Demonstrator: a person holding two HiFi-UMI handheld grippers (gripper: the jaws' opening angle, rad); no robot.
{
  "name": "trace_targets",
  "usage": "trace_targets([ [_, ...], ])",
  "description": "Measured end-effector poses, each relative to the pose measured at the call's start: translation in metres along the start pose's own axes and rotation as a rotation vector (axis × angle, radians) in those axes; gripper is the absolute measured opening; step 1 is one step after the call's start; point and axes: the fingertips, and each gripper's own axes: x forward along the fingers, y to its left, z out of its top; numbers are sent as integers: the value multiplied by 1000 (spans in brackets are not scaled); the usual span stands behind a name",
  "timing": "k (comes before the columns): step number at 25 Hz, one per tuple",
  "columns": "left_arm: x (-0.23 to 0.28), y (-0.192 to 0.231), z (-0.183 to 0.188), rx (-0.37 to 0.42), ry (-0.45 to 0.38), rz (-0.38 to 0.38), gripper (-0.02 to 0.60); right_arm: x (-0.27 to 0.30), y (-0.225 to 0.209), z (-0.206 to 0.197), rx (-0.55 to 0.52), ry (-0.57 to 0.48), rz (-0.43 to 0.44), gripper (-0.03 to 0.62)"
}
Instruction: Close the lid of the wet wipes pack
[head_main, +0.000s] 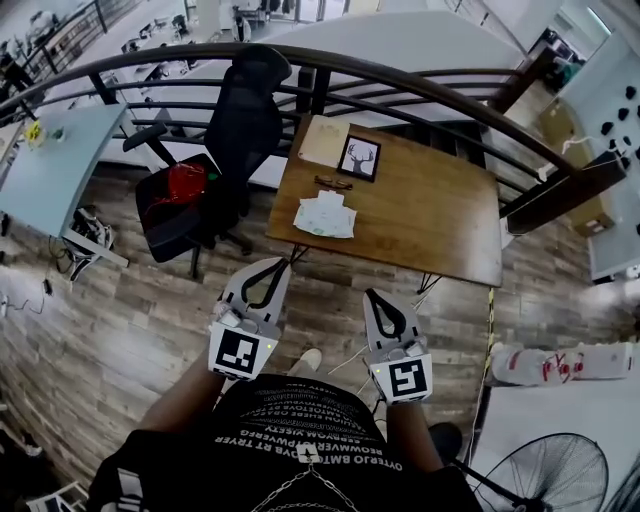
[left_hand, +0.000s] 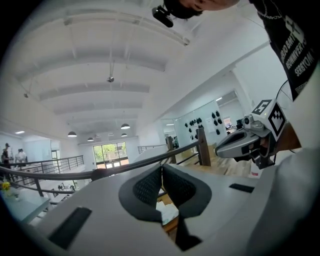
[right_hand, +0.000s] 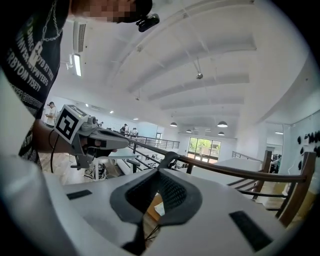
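The wet wipes pack (head_main: 325, 215) is a white, pale-green packet lying on the wooden table (head_main: 430, 215) ahead of me. From here I cannot tell how its lid stands. Both grippers hang in front of my body, well short of the table. My left gripper (head_main: 280, 263) is shut with nothing between its jaws, and so is my right gripper (head_main: 372, 295). In the left gripper view the shut left gripper (left_hand: 161, 167) has a bit of the white pack (left_hand: 168, 212) showing below its tips. In the right gripper view the right gripper (right_hand: 158, 172) is shut and empty too.
On the table stand a framed deer picture (head_main: 359, 157), a pair of glasses (head_main: 333, 183) and a tan notebook (head_main: 322, 140). A black office chair (head_main: 215, 165) with a red thing on its seat is left of the table. A dark railing (head_main: 420, 85) runs behind. A fan (head_main: 555, 470) stands at lower right.
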Motion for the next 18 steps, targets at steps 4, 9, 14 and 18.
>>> trace_targets([
  [4,22,-1,-10,-1,89,35,29,5,-25,-6,29,-16,13,14],
  [9,43,-5,-8,-11,118,65,29,10,-49,-12,34,-15,44,14],
  [14,47,-9,-9,-8,126,87,29,12,-65,-22,49,-18,59,14],
  [18,45,-10,-15,-4,142,99,29,15,-65,-29,76,-19,76,14],
])
